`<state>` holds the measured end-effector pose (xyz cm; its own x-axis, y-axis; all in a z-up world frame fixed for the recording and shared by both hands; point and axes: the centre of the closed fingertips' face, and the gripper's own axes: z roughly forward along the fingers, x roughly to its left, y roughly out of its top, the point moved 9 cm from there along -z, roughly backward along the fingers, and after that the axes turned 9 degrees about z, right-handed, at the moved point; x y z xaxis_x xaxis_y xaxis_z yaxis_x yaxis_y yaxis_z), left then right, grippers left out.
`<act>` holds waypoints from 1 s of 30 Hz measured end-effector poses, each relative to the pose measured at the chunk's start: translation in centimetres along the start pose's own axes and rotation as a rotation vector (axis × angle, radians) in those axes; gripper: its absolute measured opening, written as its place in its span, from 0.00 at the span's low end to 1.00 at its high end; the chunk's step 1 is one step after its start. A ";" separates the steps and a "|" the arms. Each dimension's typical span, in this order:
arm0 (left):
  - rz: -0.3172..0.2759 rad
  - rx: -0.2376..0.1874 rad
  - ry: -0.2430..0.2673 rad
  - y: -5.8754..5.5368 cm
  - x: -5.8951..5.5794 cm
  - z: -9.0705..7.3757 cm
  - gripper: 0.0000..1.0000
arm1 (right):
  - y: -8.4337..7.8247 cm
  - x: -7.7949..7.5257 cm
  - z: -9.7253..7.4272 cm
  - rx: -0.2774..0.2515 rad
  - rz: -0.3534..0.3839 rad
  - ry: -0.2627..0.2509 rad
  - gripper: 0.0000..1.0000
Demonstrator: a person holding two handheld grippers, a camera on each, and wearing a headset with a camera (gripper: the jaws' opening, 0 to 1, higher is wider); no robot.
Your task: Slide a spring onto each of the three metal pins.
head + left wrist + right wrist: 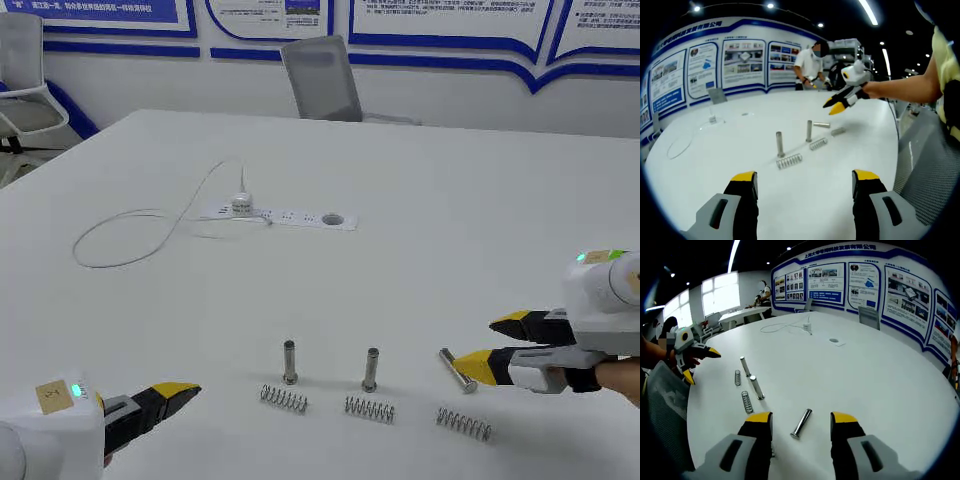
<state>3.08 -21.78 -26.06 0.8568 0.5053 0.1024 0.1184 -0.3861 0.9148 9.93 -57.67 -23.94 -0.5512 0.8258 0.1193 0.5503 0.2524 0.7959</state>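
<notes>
Springs, three, lie flat in a row on the white table, near its front edge: left spring, middle spring, right spring. None is on a pin.

Left gripper is nearest, low at the left of the head view and well apart from the row. In its own view the jaws are spread wide with nothing between them.

A metal pin sits just behind each spring. Left pin stands upright, wider end down, just beside its spring but apart from it. Middle pin also stands upright, near its spring and not touching it. Right pin lies on its side, slanted, just behind the right spring.

Right gripper comes in from the right edge, held by a hand, with its yellow tips level with the fallen pin. Its jaws are parted and grip nothing. In the right gripper view the right pin lies on the table in the gap between the two tips, clear of both. In the head view the lower tip overlaps the pin, so I cannot tell whether they touch.

Farther back, mid-table, lies a white power strip, and its thin cable loops off to the left. A grey chair stands at the far edge. Blue-and-white wall posters hang behind it.
</notes>
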 end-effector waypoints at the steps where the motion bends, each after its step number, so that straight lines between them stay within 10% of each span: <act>1: 0.000 0.000 -0.001 0.0 0.0 0.0 0.78 | 0.0 -0.1 0.1 0.003 0.003 -0.004 0.47; 30: -0.009 0.001 -0.002 -0.4 0.0 0.1 0.76 | 0.5 -0.3 3.6 0.120 0.025 -0.087 0.34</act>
<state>3.09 -21.70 -26.42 0.8568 0.5071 0.0933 0.1265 -0.3822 0.9154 12.62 -56.00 -25.67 -0.4828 0.8718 0.0825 0.6371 0.2851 0.7161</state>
